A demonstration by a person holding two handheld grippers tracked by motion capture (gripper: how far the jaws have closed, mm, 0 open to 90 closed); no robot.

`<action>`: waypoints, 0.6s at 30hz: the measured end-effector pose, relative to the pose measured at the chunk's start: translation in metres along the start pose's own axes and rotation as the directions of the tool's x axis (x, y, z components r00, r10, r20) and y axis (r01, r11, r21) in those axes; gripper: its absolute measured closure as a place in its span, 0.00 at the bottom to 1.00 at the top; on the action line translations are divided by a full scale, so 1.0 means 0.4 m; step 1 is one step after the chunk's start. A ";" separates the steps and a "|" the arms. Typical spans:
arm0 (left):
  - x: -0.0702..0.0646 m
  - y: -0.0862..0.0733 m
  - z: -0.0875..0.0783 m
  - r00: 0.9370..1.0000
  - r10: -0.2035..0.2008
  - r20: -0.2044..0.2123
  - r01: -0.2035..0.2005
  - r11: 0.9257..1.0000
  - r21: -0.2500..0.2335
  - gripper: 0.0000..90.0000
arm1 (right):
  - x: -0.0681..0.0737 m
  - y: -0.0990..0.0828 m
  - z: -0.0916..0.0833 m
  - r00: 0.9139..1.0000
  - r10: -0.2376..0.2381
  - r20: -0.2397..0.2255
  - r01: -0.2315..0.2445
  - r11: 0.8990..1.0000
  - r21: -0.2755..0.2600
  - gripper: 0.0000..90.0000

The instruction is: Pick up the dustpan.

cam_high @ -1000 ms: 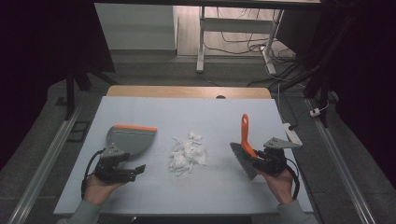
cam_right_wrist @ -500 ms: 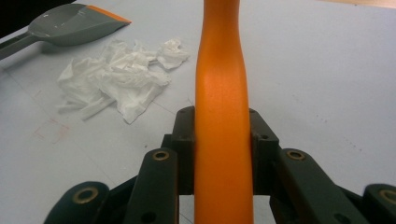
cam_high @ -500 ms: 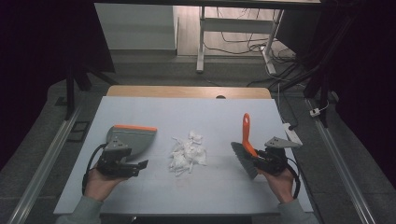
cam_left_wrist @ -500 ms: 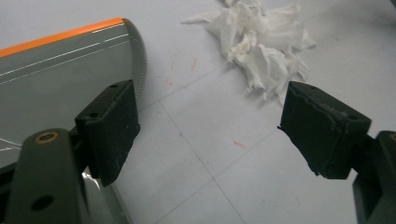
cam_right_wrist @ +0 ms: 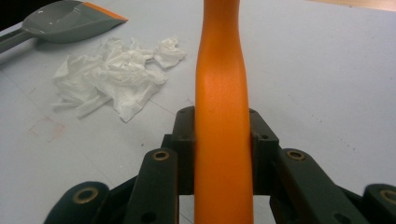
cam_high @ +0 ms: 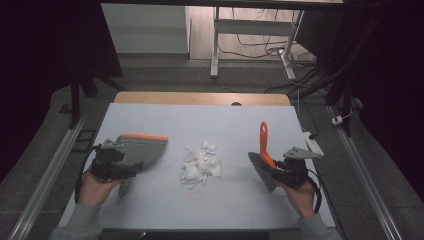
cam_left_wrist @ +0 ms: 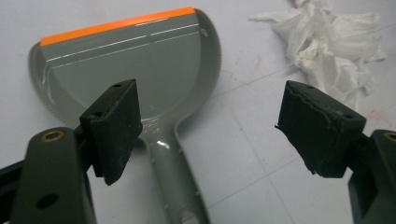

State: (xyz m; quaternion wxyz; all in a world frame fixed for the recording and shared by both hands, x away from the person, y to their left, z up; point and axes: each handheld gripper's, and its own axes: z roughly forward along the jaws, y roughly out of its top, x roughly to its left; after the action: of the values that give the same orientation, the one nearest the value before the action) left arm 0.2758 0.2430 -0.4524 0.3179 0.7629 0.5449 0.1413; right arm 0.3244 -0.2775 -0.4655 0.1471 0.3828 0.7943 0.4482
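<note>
No legible markings seen; left gripper (cam_left_wrist: 205, 135), jaws wide apart and gripping nothing, sits over the handle of the grey orange-lipped dustpan (cam_high: 142, 150) near the table's (cam_high: 165, 117) left edge, crumpled white paper (cam_high: 200, 164) at centre with open surface around, right gripper (cam_right_wrist: 223, 140) clamped on the orange brush handle (cam_right_wrist: 222, 84).

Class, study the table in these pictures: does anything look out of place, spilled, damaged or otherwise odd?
Only the pile of crumpled white tissue paper stands out: it lies loose mid-table like litter, between the dustpan and the brush. The right gripper clamps the brush handle; the left gripper is open over the dustpan handle. Nothing looks damaged.
</note>
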 end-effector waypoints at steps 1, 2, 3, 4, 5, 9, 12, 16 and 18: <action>0.004 -0.002 -0.001 1.000 -0.004 -0.008 0.004 1.000 0.009 0.24 | 0.001 0.001 -0.002 1.000 0.001 0.000 -0.001 1.000 -0.003 0.78; 0.008 -0.005 0.000 1.000 -0.009 -0.014 0.010 1.000 0.021 0.24 | 0.001 0.001 -0.003 1.000 0.000 0.002 0.000 1.000 -0.006 0.78; 0.011 -0.009 0.001 1.000 -0.012 -0.019 0.013 0.999 0.033 0.24 | 0.001 0.002 -0.005 1.000 0.000 0.001 0.000 1.000 -0.008 0.78; 0.012 -0.013 0.004 1.000 -0.015 -0.024 0.016 0.999 0.040 0.24 | 0.001 0.002 -0.006 1.000 0.000 0.002 0.000 1.000 -0.009 0.78; 0.014 -0.017 0.008 0.999 -0.018 -0.036 0.020 0.999 0.049 0.24 | 0.000 0.003 -0.007 1.000 0.000 0.002 0.000 1.000 -0.007 0.78; 0.020 -0.031 0.028 0.999 -0.029 -0.035 0.032 0.996 0.087 0.23 | -0.002 0.001 -0.005 1.000 0.001 0.002 -0.001 1.000 -0.004 0.78; 0.024 -0.037 0.041 0.999 -0.031 -0.044 0.036 0.993 0.114 0.22 | -0.001 0.000 -0.003 1.000 0.001 0.002 -0.001 1.000 -0.004 0.78; 0.031 -0.047 0.063 0.998 -0.047 -0.044 0.053 0.989 0.141 0.22 | 0.000 0.000 -0.003 1.000 0.001 0.008 -0.001 1.000 -0.002 0.78; 0.035 -0.053 0.079 0.998 -0.055 -0.041 0.061 0.986 0.155 0.22 | -0.001 0.000 -0.003 1.000 0.002 0.007 -0.002 1.000 -0.002 0.78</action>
State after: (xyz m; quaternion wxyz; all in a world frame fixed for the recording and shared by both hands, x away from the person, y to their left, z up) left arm 0.2831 0.2496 -0.4918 0.2510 0.7665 0.5822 0.1028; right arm 0.3239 -0.2785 -0.4650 0.1497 0.3851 0.7929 0.4479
